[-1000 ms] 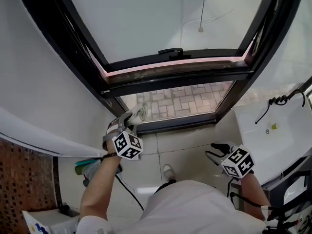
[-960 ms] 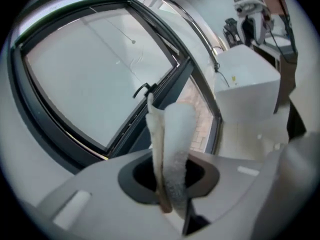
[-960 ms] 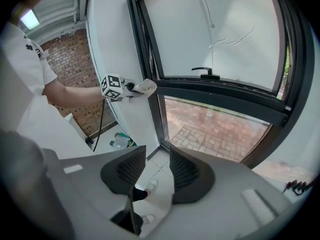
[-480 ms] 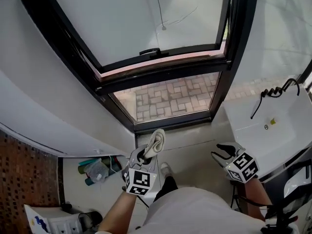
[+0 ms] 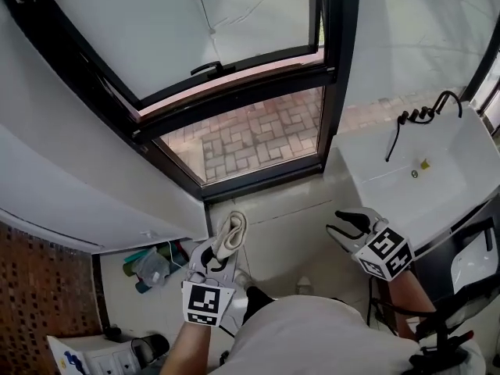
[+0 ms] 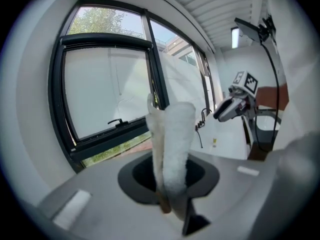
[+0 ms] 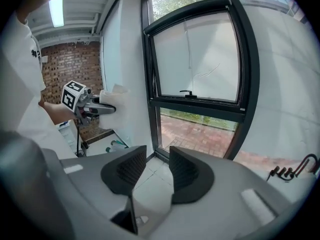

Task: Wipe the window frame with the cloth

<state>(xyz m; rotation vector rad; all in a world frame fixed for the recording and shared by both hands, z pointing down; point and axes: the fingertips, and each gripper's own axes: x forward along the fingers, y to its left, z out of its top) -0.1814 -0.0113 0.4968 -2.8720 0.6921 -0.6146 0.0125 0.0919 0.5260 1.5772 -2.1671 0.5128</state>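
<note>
White cloth [image 6: 172, 139] in left gripper [image 6: 167, 186]

Bright daylight comes in through the window [image 5: 226, 96] and fills the room. Its glass looks white and washed out. A long ceiling lamp [image 7: 56, 8] is on too. Both gripper views are round and bent, with dark corners. The cloth [image 6: 172, 144] is very close and looks fuzzy.

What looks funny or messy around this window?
The upper window pane shows a thin jagged line, maybe a crack, maybe a cord; I cannot tell. Some bottles lie tipped on the floor beside the wall. Nothing else stands out.
</note>
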